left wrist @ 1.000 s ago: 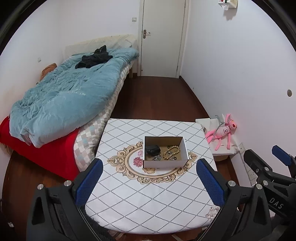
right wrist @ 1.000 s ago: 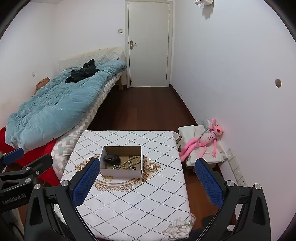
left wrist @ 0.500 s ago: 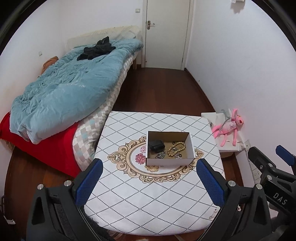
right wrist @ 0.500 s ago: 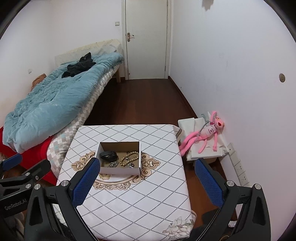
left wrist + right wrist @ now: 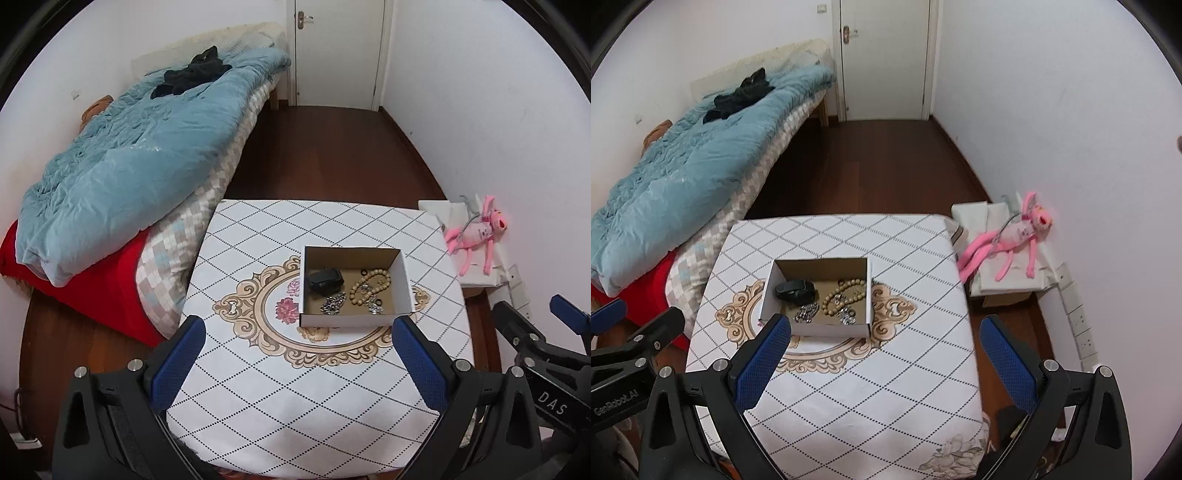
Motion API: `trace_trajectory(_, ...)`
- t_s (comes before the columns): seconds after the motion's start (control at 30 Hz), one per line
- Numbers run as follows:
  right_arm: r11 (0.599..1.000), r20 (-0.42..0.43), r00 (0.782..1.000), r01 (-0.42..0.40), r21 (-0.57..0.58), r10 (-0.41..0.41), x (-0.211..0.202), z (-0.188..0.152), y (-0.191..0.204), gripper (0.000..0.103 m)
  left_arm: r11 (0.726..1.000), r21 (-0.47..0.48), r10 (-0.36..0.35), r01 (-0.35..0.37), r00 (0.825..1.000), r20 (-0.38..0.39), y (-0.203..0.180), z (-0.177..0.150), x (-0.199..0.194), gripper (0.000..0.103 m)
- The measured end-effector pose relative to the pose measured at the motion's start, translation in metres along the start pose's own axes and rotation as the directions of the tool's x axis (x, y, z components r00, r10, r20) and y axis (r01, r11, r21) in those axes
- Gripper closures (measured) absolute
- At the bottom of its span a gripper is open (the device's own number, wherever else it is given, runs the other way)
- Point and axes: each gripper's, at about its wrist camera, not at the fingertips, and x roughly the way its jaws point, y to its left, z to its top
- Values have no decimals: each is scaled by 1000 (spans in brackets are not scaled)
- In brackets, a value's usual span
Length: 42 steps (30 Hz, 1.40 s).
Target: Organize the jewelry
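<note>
An open white cardboard box point(image 5: 355, 322) stands on a table with a diamond-pattern cloth point(image 5: 295, 387). Inside lie a black case point(image 5: 325, 281), a tan bead bracelet point(image 5: 370, 284) and silver chain pieces point(image 5: 333, 303). The box point(image 5: 827, 329) also shows in the right wrist view, with the case point(image 5: 795, 289), beads point(image 5: 846, 288) and chains point(image 5: 808, 312). My left gripper point(image 5: 297, 354) is open and empty, above the table's near part. My right gripper point(image 5: 884, 356) is open and empty, to the right of the left one.
A bed with a blue duvet point(image 5: 129, 166) and red sheet stands left of the table. A pink plush toy point(image 5: 1008, 236) lies on white boxes by the right wall. Dark wood floor point(image 5: 332, 155) leads to a shut white door point(image 5: 340, 48).
Both grippers have moved forward and down towards the table, so the box looks bigger. Both stay open and empty.
</note>
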Motion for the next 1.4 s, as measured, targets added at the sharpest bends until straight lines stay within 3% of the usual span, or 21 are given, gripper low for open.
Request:
trace_trajectory(0.47, 999, -83, 996, 13, -36, -16, 32, 9, 4, 0, 1000, -12, -2, 1, 998, -61, -1, 3, 26, 0)
trace_trajectory(1.4, 999, -89, 996, 9, -52, -14, 17, 18, 2, 0, 1000, 2, -5, 5, 999, -54, -1, 11, 10, 0)
